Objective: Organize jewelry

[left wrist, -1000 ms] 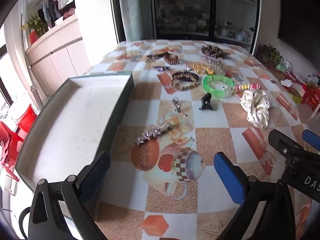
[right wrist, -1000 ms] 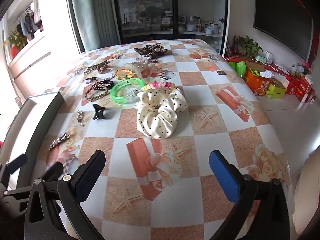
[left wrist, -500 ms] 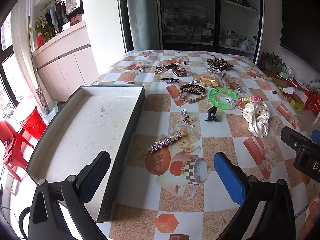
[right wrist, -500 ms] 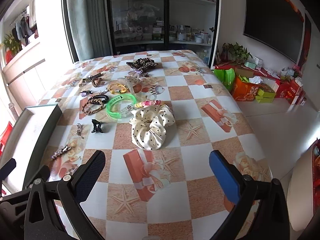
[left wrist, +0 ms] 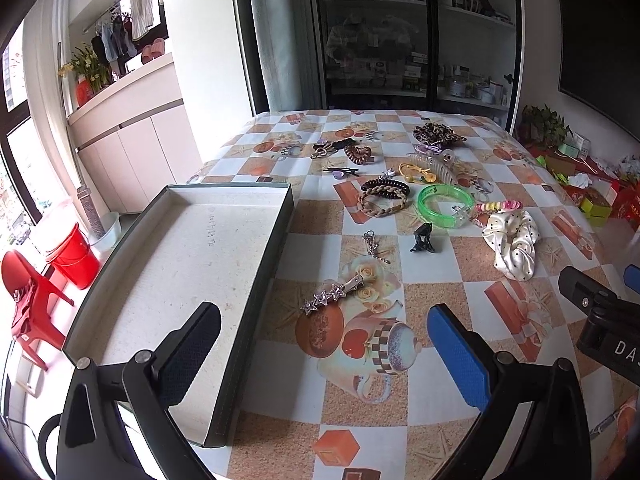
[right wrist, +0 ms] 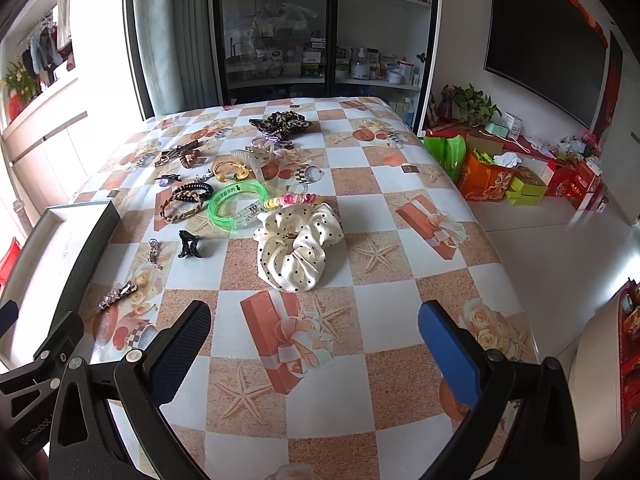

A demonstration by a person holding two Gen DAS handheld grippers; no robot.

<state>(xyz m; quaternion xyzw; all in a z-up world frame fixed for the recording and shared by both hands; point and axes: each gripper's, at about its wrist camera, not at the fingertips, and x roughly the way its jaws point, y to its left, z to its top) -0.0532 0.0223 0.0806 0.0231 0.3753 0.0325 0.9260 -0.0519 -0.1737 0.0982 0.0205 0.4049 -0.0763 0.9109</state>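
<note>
A dark-rimmed tray with a bare pale floor [left wrist: 192, 256] lies at the table's left. Jewelry is scattered on the checked tablecloth: a star hair clip [left wrist: 330, 294], a black claw clip [left wrist: 423, 238], a green bangle [left wrist: 444, 200], a braided brown band [left wrist: 382, 198] and a white dotted scrunchie [left wrist: 514, 240]. My left gripper [left wrist: 320, 344] is open and empty, above the tray's near right rim and short of the star clip. My right gripper [right wrist: 314, 340] is open and empty, near the front edge, short of the scrunchie [right wrist: 298, 246].
More hair ties and clips lie farther back, with a leopard scrunchie [right wrist: 280, 122] at the far end. The table's right edge [right wrist: 496, 248] drops to the floor, where gift boxes [right wrist: 520, 184] stand. A red chair and bucket [left wrist: 74, 264] stand left of the table.
Both grippers have pulled back and risen, so the tray and jewelry look smaller and farther away. Nothing on the table has moved. Both grippers stay open.
</note>
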